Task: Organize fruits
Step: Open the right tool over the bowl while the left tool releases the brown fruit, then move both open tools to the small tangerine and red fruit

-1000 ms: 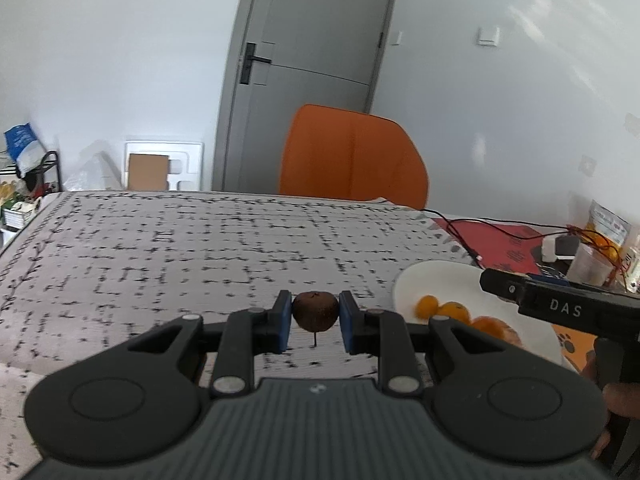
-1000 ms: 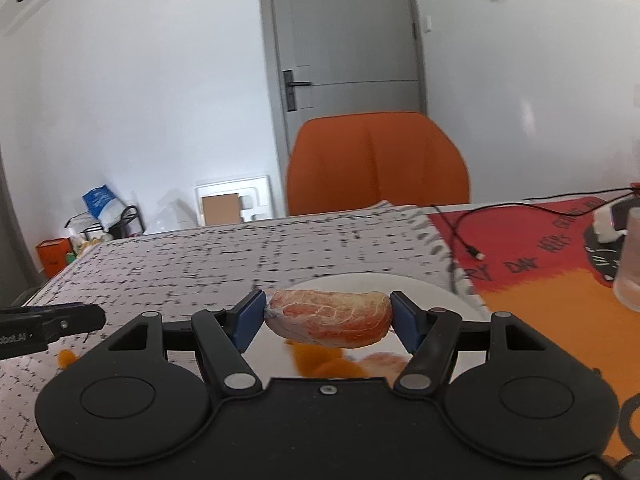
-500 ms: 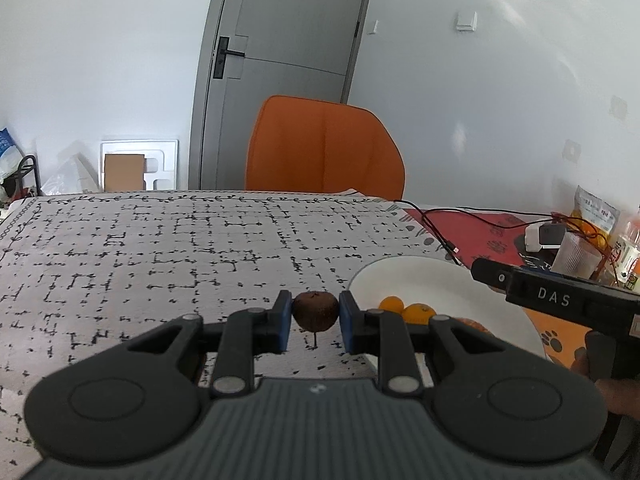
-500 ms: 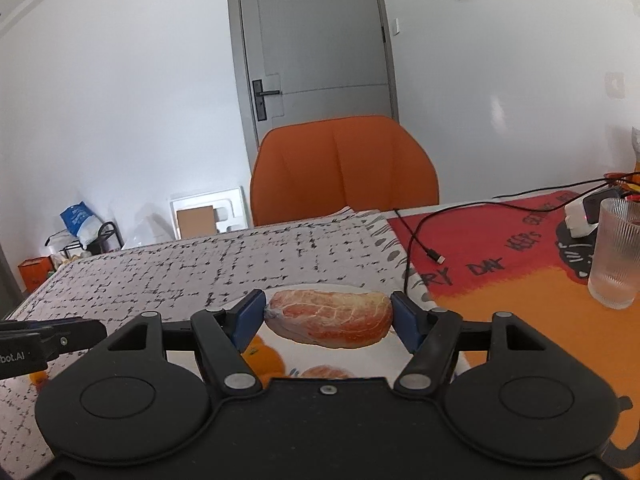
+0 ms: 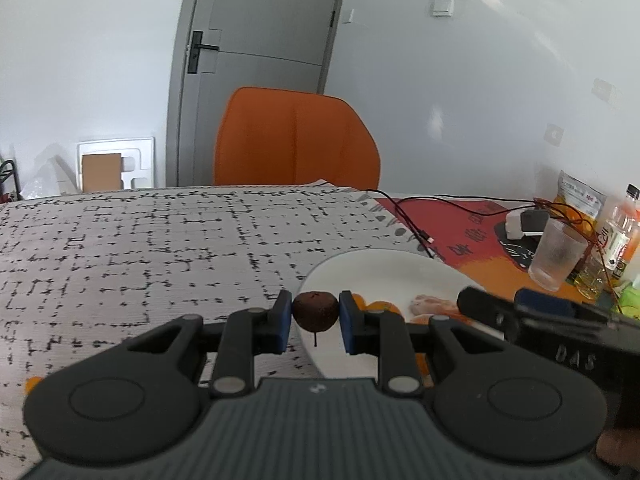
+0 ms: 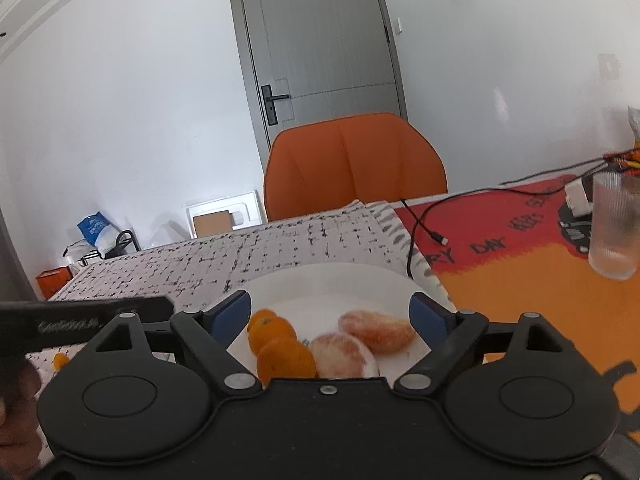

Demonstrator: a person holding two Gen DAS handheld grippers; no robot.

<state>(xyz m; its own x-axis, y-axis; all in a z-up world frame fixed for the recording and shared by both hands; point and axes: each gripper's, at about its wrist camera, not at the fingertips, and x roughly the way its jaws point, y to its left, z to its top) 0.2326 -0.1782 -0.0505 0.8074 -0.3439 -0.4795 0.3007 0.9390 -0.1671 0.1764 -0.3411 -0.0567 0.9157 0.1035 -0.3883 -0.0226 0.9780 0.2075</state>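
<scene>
- Only the left wrist view showed the left gripper, its fingers pinching a small brown fruit by its sides, stem hanging down, above the near-left rim of the white plate.
- Only the right wrist view showed the plate's contents clearly: two small oranges at its left and two peeled pomelo segments just beside them.
- The right gripper had its fingers spread wide and holding nothing, above the plate, with the oranges and segments lying below between them.
- The plate sat on the desk, near a glass.
</scene>
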